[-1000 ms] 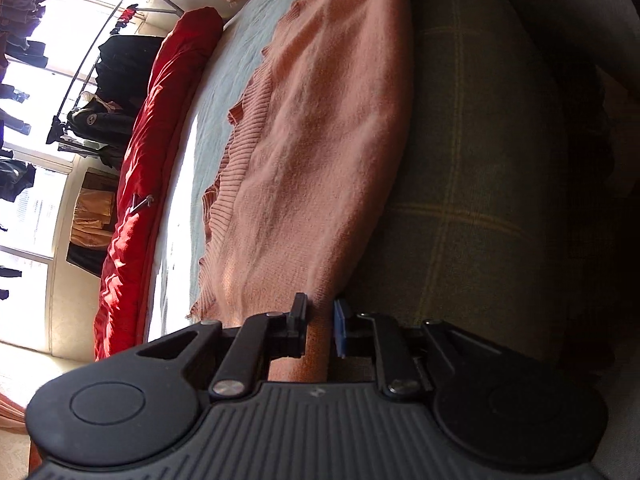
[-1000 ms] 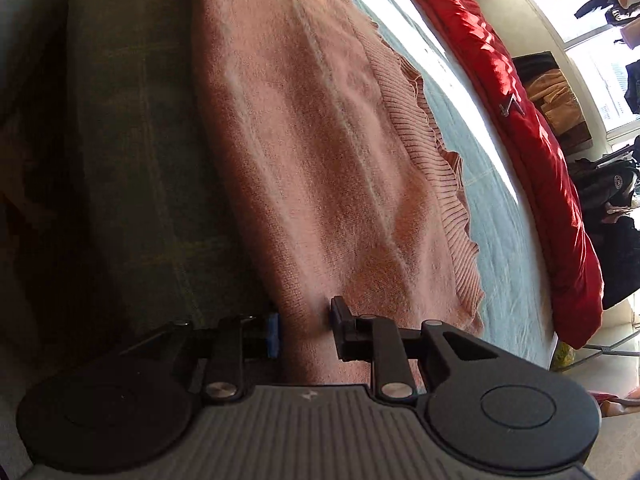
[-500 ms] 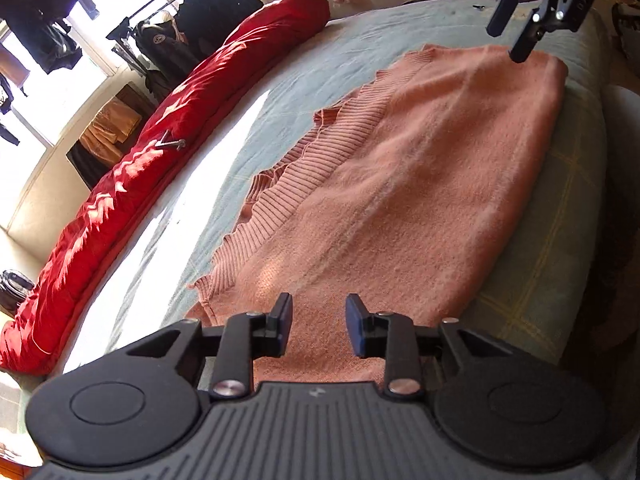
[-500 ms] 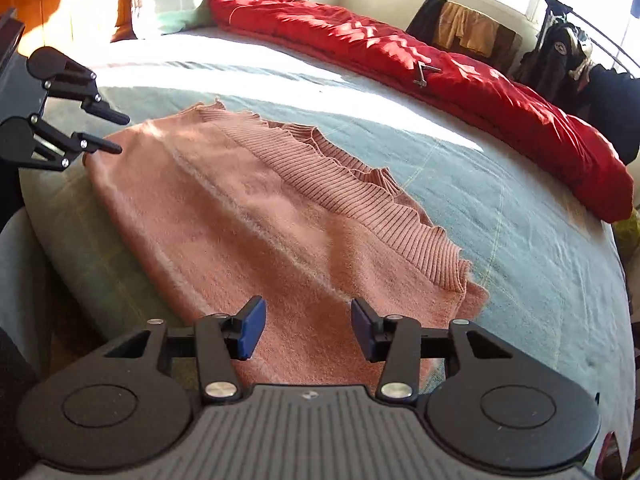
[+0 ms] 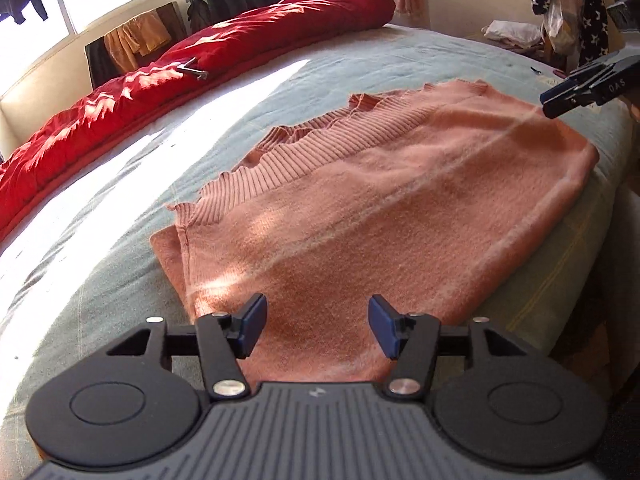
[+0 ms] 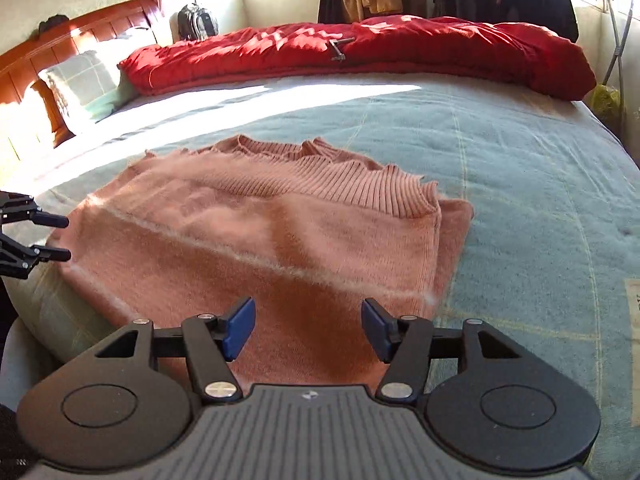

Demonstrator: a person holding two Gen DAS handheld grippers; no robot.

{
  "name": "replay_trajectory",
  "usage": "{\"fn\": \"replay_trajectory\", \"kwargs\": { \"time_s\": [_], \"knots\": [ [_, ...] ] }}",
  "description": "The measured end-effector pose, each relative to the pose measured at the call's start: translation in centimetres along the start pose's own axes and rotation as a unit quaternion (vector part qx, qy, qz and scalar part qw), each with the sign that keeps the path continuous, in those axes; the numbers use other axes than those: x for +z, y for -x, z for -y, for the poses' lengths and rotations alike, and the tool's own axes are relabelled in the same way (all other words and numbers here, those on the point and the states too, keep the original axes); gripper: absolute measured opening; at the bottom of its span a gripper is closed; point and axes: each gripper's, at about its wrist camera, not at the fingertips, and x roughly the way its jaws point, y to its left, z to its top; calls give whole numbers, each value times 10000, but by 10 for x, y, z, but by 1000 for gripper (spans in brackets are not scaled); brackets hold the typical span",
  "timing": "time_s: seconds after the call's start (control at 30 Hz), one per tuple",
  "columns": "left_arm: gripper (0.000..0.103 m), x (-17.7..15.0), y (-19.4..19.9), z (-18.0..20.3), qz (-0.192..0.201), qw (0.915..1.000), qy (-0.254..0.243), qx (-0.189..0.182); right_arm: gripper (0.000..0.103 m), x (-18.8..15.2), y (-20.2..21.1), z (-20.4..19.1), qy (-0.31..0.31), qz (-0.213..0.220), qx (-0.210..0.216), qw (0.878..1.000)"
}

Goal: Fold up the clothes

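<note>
Long red padded quilt (image 6: 360, 56) bunched along far side of the grey-green checked bedspread (image 6: 520, 168); checked pillow (image 6: 76, 84) by wooden headboard (image 6: 24, 64). Nothing blocking. Folded salmon-pink knit sweater (image 5: 380, 208) lies flat at near bed edge, ribbed hem away. Left gripper (image 5: 316, 326) and right gripper (image 6: 308, 326) hover over its opposite ends, jaws opening, pinching nothing.

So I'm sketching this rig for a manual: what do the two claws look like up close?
Both match. The left claw and right claw are black, with blue pads on two short fingers, silver pivot screws, a ribbed grey body and a round disc either side. White lettering shows on the right claw's finger in the left wrist view. No cables or sleeves visible.
</note>
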Motion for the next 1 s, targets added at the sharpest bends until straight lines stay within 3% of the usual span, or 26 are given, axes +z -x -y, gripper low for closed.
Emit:
{"fn": "replay_trajectory", "kwargs": {
  "time_s": [0.1,0.2,0.33,0.4,0.53,0.6,0.7,0.8,0.87,0.97,1.0],
  "knots": [
    [67,22,-17,4,205,9997,64,-77,64,16,-19,11,-427,227,293,9984],
    [69,35,-40,8,235,9987,310,-316,64,19,-55,21,-914,172,495,9944],
    [79,28,-71,-1,-201,9962,778,-329,62,8,-70,32,-867,428,-142,9952],
    [81,19,-73,-7,-152,9948,925,-398,57,3,-64,40,-811,518,-818,9920],
    [83,25,-65,-16,-219,9895,1373,-393,56,0,-53,56,-1501,667,-513,9851],
    [86,32,-59,-21,-38,9814,1780,-713,69,9,-49,45,-1435,708,-534,9857],
    [95,40,-63,-21,199,9706,2075,-1201,78,21,-50,21,-1177,897,-272,9886],
    [95,38,-80,-16,-41,9683,2212,-1162,84,23,-70,1,-980,696,-338,9922],
    [95,30,-78,-12,57,9688,2209,-1121,89,16,-85,-2,-992,487,-462,9928],
    [98,17,-63,-8,16,9667,2303,-1113,103,4,-88,-7,-852,637,-418,9935],
    [98,11,-56,-7,20,9670,2304,-1086,103,2,-89,-8,-801,621,-417,9940]
  ]
}}
